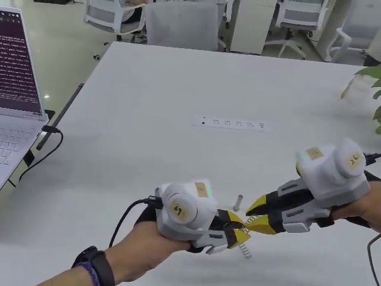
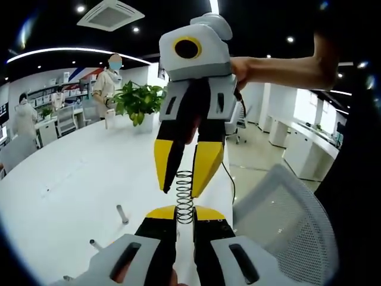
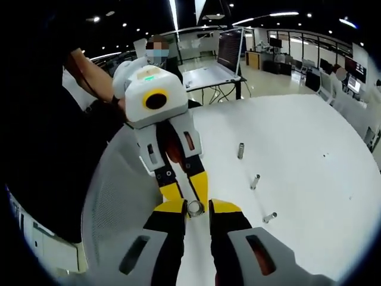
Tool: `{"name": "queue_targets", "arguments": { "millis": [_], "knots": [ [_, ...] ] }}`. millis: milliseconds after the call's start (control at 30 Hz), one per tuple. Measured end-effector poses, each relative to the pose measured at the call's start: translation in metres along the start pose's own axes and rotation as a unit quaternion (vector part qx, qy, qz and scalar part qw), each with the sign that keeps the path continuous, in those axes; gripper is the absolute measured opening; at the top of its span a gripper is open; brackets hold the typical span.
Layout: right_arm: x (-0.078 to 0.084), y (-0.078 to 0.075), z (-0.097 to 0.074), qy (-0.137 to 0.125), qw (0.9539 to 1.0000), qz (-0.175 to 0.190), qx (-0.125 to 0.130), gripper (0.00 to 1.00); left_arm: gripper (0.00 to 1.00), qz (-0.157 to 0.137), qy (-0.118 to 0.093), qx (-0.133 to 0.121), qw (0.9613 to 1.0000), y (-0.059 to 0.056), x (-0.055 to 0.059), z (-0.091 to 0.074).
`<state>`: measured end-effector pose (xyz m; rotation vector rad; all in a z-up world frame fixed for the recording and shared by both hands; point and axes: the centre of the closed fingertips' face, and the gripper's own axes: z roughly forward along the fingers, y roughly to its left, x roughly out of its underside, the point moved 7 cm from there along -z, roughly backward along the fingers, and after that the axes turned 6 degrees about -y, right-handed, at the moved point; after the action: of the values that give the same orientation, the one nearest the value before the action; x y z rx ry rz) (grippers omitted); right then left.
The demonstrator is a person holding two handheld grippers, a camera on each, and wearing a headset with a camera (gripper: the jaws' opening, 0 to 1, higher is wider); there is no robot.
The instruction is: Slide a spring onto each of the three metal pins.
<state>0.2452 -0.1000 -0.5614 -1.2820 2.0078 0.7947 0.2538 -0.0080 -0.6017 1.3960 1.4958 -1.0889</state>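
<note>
We log one spring held above the white table. Left gripper and right gripper meet tip to tip, jaws narrow, each pinching one end. Three metal pins sit nearby.

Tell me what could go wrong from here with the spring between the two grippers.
1. The spring hangs in mid-air between the left gripper and right gripper; caught only at its ends, it could flex, pop loose and bounce off the table.
2. The pins look small and free-standing; a bumped one may topple.
</note>
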Motion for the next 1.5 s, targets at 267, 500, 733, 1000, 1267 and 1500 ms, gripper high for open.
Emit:
{"name": "queue_targets", "arguments": {
  "millis": [267, 500, 733, 1000, 1267, 1500],
  "knots": [
    [0.001, 0.0, 0.0, 0.044, 0.9984, -0.033, -0.013, 0.13, 0.02, 0.005, -0.002, 0.009, 0.9999, -0.002, -0.004, 0.003],
    [0.001, 0.003, 0.002, 0.07, 0.9957, -0.054, -0.028, 0.12, 0.02, 0.01, -0.002, 0.014, 0.9999, -0.002, -0.005, 0.004],
    [-0.001, 0.004, 0.005, 0.083, 0.9934, -0.069, -0.038, 0.09, 0.02, 0.012, 0.0, 0.018, 0.9998, -0.004, -0.005, 0.005],
    [-0.001, 0.006, 0.007, 0.109, 0.9883, -0.095, -0.049, 0.09, 0.02, 0.014, 0.003, 0.023, 0.9996, -0.006, -0.003, 0.006],
    [0.001, 0.007, 0.011, 0.123, 0.9848, -0.112, -0.049, 0.08, 0.02, 0.012, 0.009, 0.025, 0.9996, -0.006, 0.001, 0.006],
    [0.003, 0.008, 0.012, 0.13, 0.9834, -0.117, -0.048, 0.08, 0.03, 0.008, 0.011, 0.024, 0.9996, -0.005, 0.003, 0.007]
  ]
}}
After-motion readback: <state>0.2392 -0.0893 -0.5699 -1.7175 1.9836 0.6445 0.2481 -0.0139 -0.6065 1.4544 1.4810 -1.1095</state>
